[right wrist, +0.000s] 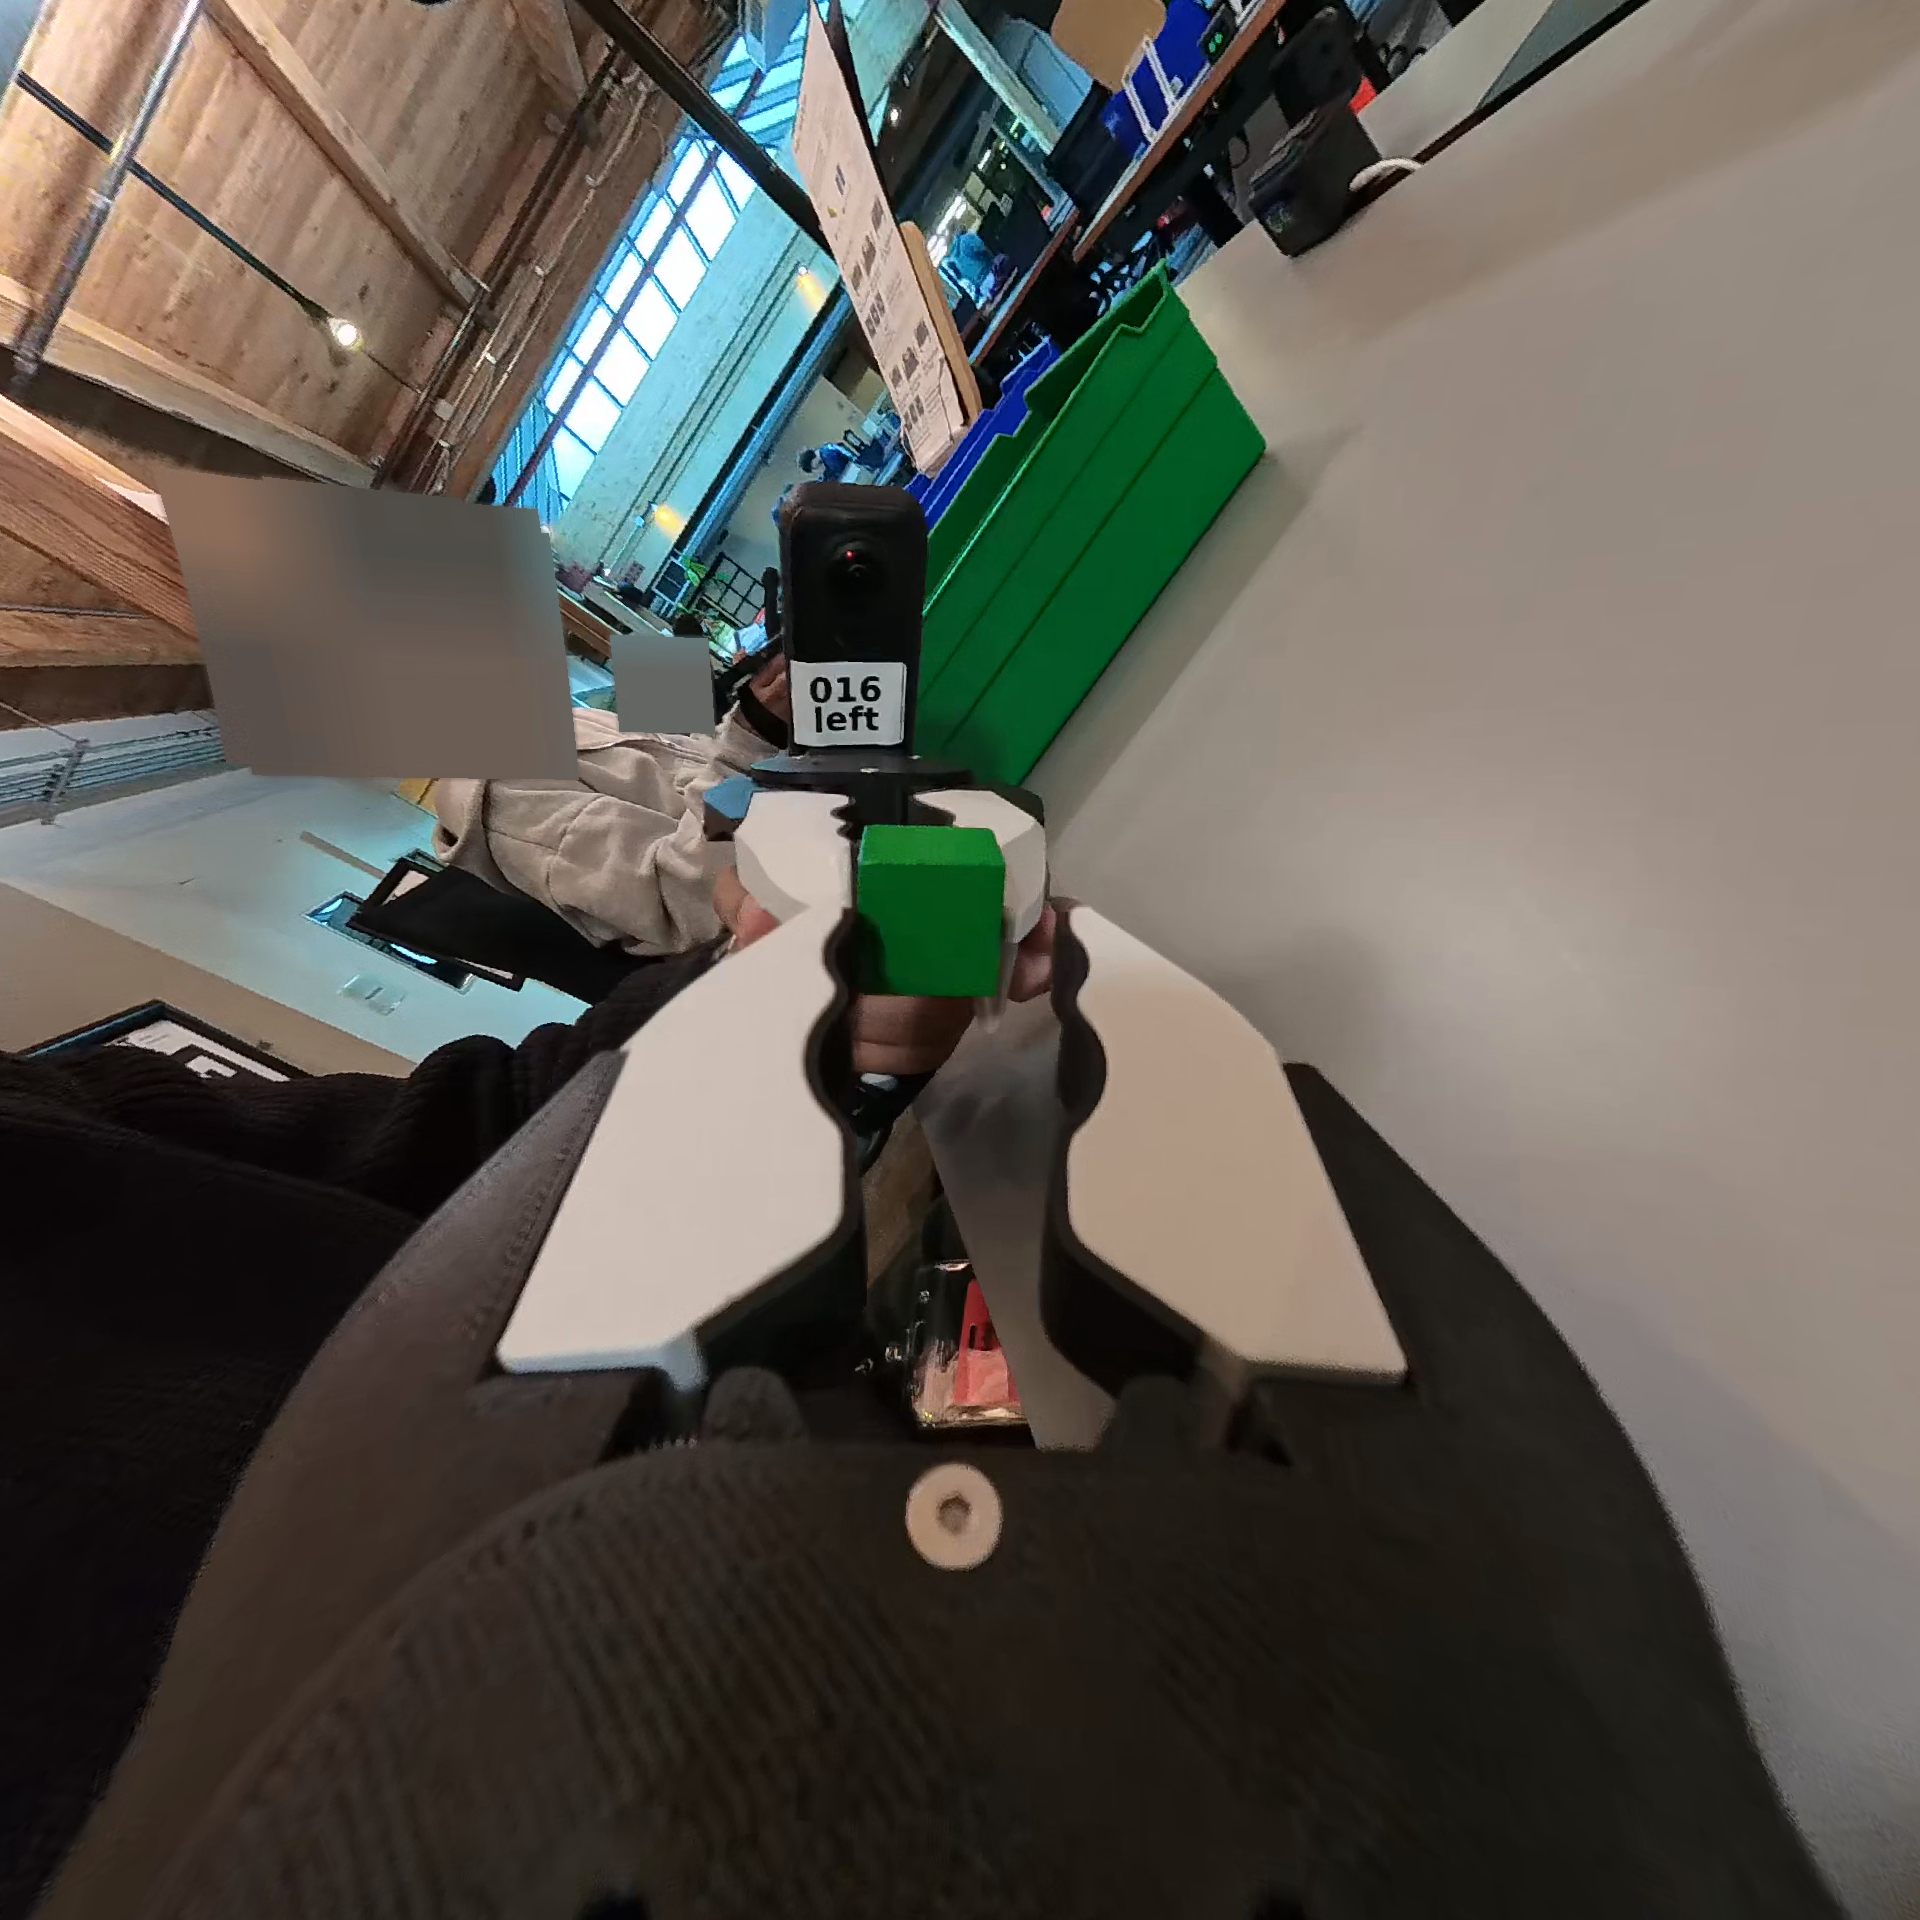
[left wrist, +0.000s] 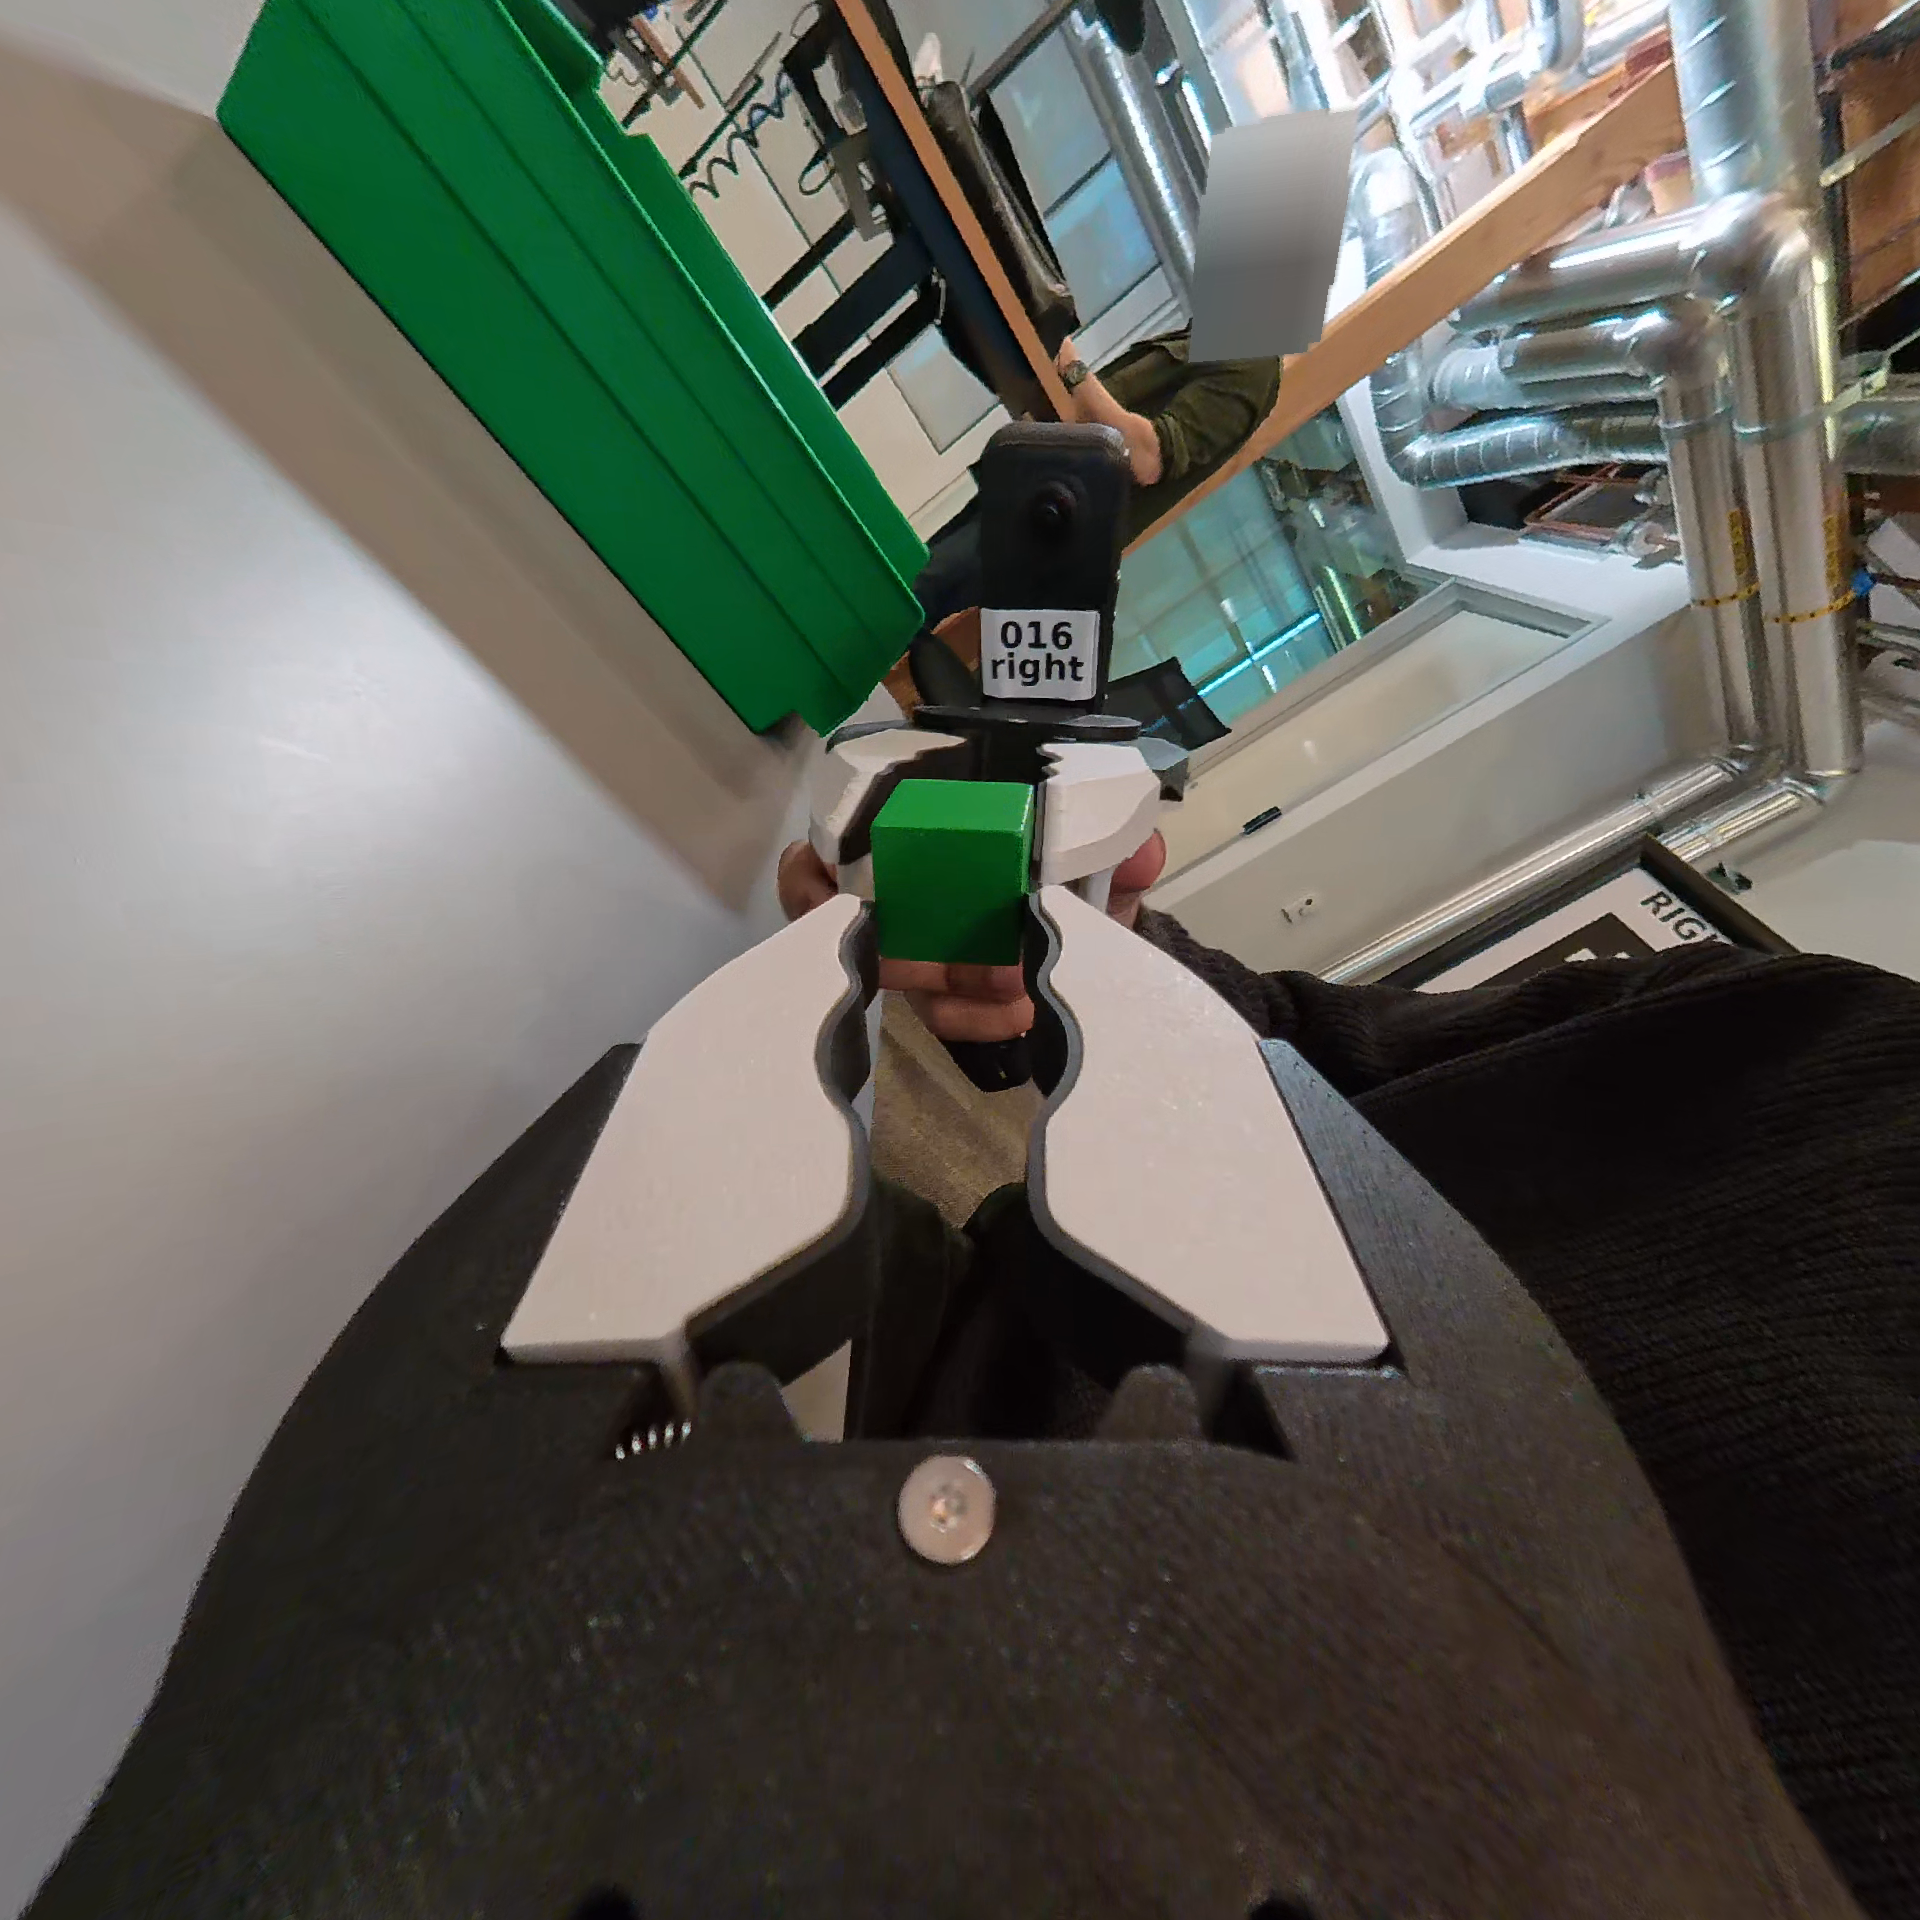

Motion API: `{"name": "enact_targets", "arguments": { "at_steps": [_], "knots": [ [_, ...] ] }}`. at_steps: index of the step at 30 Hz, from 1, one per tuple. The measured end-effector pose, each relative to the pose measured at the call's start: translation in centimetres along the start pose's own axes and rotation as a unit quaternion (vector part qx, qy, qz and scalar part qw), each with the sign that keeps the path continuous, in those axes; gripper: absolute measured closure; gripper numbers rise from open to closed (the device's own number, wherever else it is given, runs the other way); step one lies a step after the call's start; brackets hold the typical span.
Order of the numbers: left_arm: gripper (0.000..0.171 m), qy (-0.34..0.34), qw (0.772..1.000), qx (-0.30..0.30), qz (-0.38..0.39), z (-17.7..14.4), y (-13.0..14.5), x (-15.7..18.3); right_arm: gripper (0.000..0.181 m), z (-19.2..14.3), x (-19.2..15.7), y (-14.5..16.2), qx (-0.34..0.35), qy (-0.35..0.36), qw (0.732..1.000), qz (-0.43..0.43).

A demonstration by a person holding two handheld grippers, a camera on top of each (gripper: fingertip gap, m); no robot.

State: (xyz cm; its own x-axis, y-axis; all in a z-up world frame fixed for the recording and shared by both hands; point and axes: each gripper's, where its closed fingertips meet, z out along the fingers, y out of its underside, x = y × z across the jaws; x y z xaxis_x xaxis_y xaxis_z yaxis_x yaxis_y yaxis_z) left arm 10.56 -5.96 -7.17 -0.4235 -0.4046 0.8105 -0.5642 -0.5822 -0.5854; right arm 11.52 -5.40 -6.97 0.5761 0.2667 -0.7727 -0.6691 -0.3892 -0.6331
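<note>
A green cube (left wrist: 951,883) is held in the air between the two grippers, which face each other tip to tip. My left gripper (left wrist: 951,925) is shut on the cube, with both white fingertips pressed to its sides. The right gripper's white fingers (left wrist: 1101,821) show behind the cube, flanking it. In the right wrist view the cube (right wrist: 925,914) touches one finger of my right gripper (right wrist: 951,935), and a gap shows at the other finger, so this gripper is open around it. The left gripper's fingers (right wrist: 779,862) hug the cube's far end.
A green plastic bin (left wrist: 540,343) stands on the white table (left wrist: 208,831); both also show in the right wrist view, the bin (right wrist: 1091,540) on the table (right wrist: 1558,831). A black device (right wrist: 1309,197) sits at the table's far end. People sit beyond the table's edge (right wrist: 582,831).
</note>
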Motion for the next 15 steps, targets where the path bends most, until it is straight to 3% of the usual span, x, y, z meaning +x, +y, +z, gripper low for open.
{"name": "enact_targets", "arguments": {
  "at_steps": [2,12,15],
  "knots": [
    [0.145,-0.008,1.0,-0.005,0.005,0.03,0.18,-0.26,0.155,0.01,-0.16,0.08,-0.003,-0.009,1.0,0.004],
    [0.144,-0.01,1.0,-0.003,0.008,0.09,0.28,-0.4,0.155,-0.04,-0.07,0.33,-0.021,-0.009,1.0,-0.009],
    [0.127,-0.024,1.0,0.0,0.012,0.1,0.18,-0.66,0.155,-0.01,-0.28,0.29,-0.022,-0.01,1.0,-0.015]
  ]
}}
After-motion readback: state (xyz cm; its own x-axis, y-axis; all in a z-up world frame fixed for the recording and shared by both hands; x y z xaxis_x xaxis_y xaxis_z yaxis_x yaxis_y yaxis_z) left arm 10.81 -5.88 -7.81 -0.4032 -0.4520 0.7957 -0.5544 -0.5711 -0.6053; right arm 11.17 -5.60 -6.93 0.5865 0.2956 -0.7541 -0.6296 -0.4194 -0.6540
